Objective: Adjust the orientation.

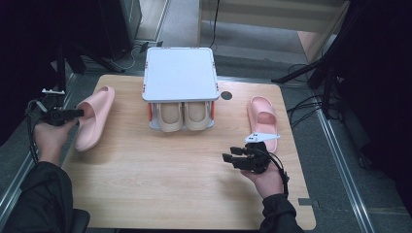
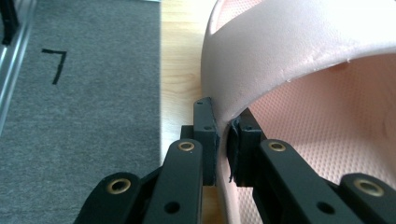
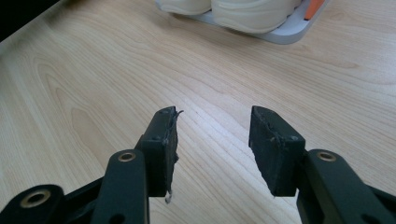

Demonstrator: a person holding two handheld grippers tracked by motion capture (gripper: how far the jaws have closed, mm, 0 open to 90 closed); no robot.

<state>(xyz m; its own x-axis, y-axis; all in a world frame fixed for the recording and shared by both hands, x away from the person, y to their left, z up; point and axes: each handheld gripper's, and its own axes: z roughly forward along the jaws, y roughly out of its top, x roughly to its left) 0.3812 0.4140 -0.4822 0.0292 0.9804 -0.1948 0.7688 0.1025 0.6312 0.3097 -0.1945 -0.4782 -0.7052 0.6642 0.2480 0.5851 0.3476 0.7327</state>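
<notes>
The left gripper (image 2: 223, 140) is clamped on the rim of a pink slipper (image 1: 94, 118) at the table's (image 1: 184, 194) left edge. The right gripper (image 3: 212, 140) hangs with jaws apart above bare wood. A black "7" (image 2: 54, 65) marks the floor.

1. Your left gripper (image 2: 223, 140) is clamped on the side wall of a pink slipper (image 1: 94, 118) at the tabletop's (image 1: 184, 184) left edge, lying lengthwise with its strap toward you.
2. The second pink slipper (image 1: 263, 118) lies flat near the right edge, sole down.
3. A beige pair (image 1: 183, 116) sits side by side under the grey rack (image 1: 180, 74) at the back centre.
</notes>
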